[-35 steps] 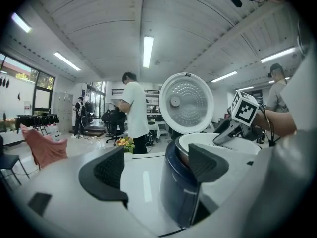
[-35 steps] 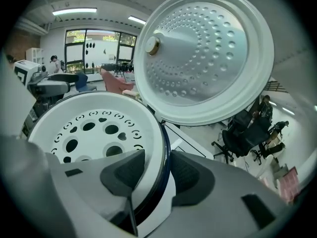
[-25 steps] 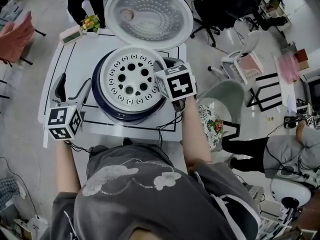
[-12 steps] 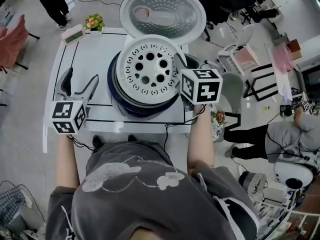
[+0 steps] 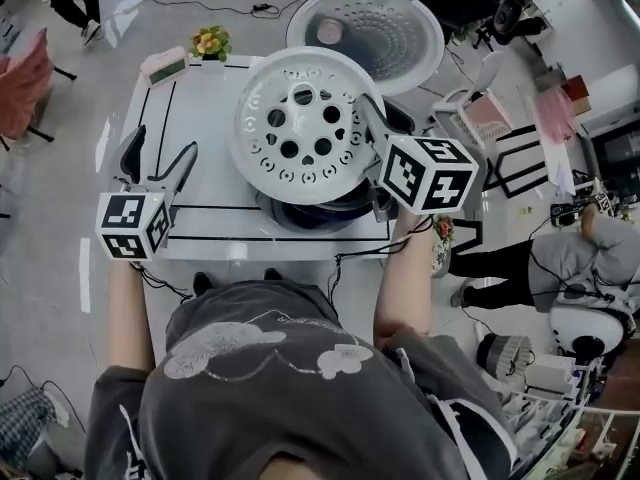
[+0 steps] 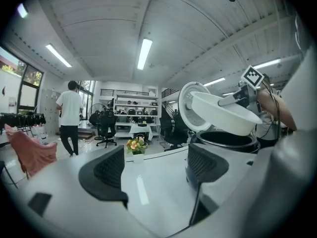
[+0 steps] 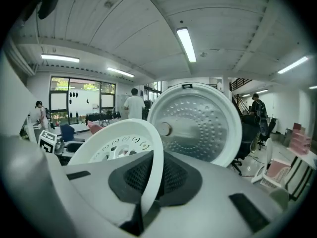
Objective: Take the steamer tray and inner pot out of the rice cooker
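Observation:
The white steamer tray (image 5: 300,128), round and full of holes, hangs tilted above the dark rice cooker (image 5: 330,206). My right gripper (image 5: 372,120) is shut on the tray's right rim; in the right gripper view the rim (image 7: 151,152) runs edge-on between the black pads. The cooker's silver lid (image 5: 368,28) stands open behind. Under the tray (image 6: 225,114) shows the cooker's black mouth (image 6: 225,139); I cannot make out the inner pot apart from it. My left gripper (image 5: 158,163) hovers open over the white table (image 5: 200,223), left of the cooker, with nothing between its pads (image 6: 106,175).
A small pot of flowers (image 5: 210,43) and a white box (image 5: 165,65) sit at the table's far left corner. Black lines are marked on the tabletop. Chairs (image 5: 470,118) and a seated person (image 5: 560,258) are on the right. Another person (image 6: 69,115) stands far off.
My right gripper has risen with the steamer tray, lifting it out of the cooker and tilting it. The left gripper has drifted slightly over the table, still open.

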